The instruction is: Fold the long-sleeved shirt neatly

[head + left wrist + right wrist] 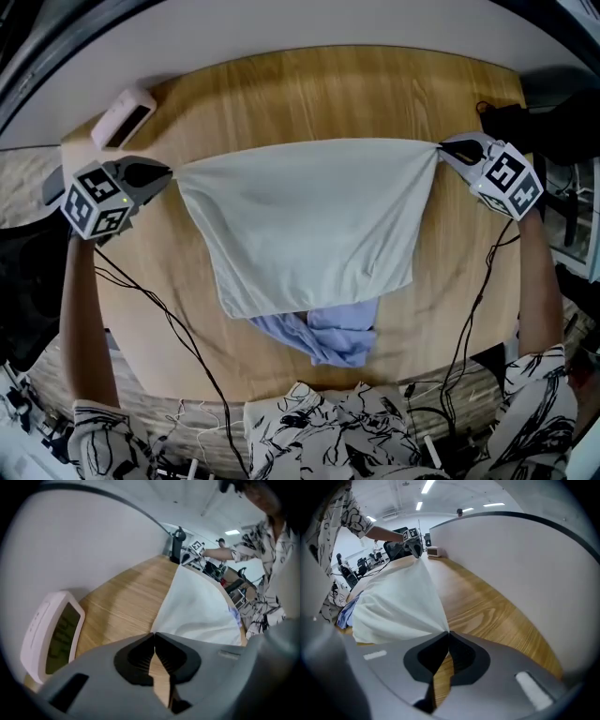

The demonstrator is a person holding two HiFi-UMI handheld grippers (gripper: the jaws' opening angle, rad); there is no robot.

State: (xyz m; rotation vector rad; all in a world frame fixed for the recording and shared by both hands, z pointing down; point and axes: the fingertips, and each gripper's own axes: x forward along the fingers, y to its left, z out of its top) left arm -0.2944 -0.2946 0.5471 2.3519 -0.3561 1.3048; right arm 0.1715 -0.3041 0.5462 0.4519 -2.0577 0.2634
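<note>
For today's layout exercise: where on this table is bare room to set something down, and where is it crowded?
Free: table beyond the shirt, and beside it by the left gripper and right gripper. Crowded: centre, shirt over blue cloth; device far left.

Round light-wood table against a curved pale-grey partition

The round light-wood table shows straight grain and is backed by the curved pale-grey partition wall. A flat white rectangular device with a dark display lies at the table's far left edge, close to the wall. A black object, too dark to identify, sits at the far right edge. Thin black cables trail across the near part of the tabletop. A crumpled light-blue cloth lies near the front edge. Beyond the table is an office room lit by long ceiling strip lights.
</note>
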